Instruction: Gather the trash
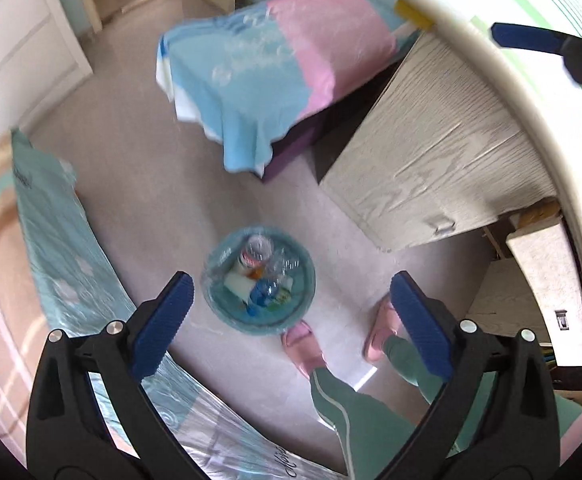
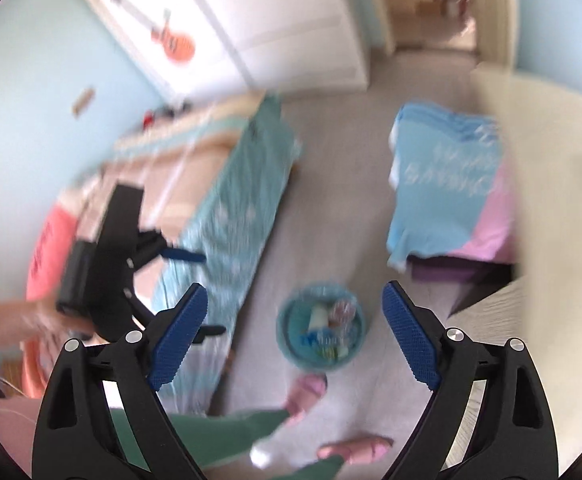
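Observation:
A round teal trash bin (image 1: 259, 280) stands on the floor and holds several pieces of trash: a clear cup, white and blue wrappers. My left gripper (image 1: 291, 320) is open and empty, high above the bin. My right gripper (image 2: 295, 332) is open and empty too, also high above the bin (image 2: 321, 330), in a blurred view. The left gripper's body (image 2: 107, 264) shows at the left of the right wrist view. One blue finger of the right gripper (image 1: 527, 38) shows at the top right of the left wrist view.
A bed with a teal cover (image 1: 55, 248) runs along the left. A stool draped in a blue and pink cloth (image 1: 267, 76) stands beyond the bin. A pale wooden cabinet (image 1: 431, 152) is at the right. The person's pink slippers (image 1: 303, 346) stand beside the bin.

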A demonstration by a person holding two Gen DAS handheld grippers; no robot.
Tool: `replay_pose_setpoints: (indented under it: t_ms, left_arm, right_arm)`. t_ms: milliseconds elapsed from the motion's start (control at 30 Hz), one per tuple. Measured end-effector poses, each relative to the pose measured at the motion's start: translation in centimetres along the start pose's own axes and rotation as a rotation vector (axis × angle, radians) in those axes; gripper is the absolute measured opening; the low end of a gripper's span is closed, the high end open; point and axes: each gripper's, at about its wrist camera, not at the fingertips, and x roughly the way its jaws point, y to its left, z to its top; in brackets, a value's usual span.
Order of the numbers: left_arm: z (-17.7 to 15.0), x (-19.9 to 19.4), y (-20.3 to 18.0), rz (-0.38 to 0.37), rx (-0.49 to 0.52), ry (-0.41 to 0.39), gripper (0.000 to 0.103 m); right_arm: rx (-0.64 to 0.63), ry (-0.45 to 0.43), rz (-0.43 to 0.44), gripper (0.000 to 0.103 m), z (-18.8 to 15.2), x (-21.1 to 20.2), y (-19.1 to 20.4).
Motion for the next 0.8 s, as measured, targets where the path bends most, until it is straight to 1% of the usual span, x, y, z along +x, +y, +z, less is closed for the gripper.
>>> replay_pose_setpoints:
  t_ms: [100,167,200,300,367,433,567,700,733,800]
  left_arm:
    - [2.3,-2.5,-2.7,0.025,0.043,-0.036,0.096]
    - [3.9,-4.2,-5.2,0.052,0.097,-0.068,0.096]
    - [4.7,-5.1,-6.5,0.054,0.126,-0.092,0.096]
    - [7.0,-7.7,-10.8,0.056,0.211,-0.169,0.096]
    - [8.7,-9.0,-13.6,0.062,0.257,-0.217,0.096]
    - [10.7,-10.1,-16.7,0.065,0.296,-0.251,0.096]
    - [13.3,-11.3,-23.0,0.018,0.403,-0.324,0.096]
    - [15.5,-11.4,-29.4,-0.013,0.482,-0.366,0.096]
    - [16.0,-11.4,-31.1,-0.032,0.505,-0.382,0.096]
    - [16.8,-11.4,-34.1,-0.048,0.525,-0.403,0.096]
  right_arm:
    - [0.065,-0.117,-0.055,0.09,-0.8,-5.9,-0.8]
    - [0.12,-0.186,-0.11,0.09,-1.9,-9.8,-1.7]
    - [0.145,-0.213,-0.132,0.09,-2.6,-11.4,-2.1]
    - [0.235,-0.297,-0.215,0.09,-5.5,-16.5,-3.7]
    - [0.308,-0.352,-0.291,0.09,-8.0,-20.1,-5.0]
    - [0.38,-0.389,-0.337,0.09,-10.5,-23.1,-6.2]
    - [0.492,-0.441,-0.44,0.09,-15.5,-28.2,-8.8]
    - [0.586,-0.487,-0.553,0.09,-20.7,-32.9,-11.0]
    - [0.601,-0.491,-0.584,0.09,-21.6,-33.7,-11.4]
    - [0.635,-0.505,-0.638,0.09,-23.8,-35.4,-12.1]
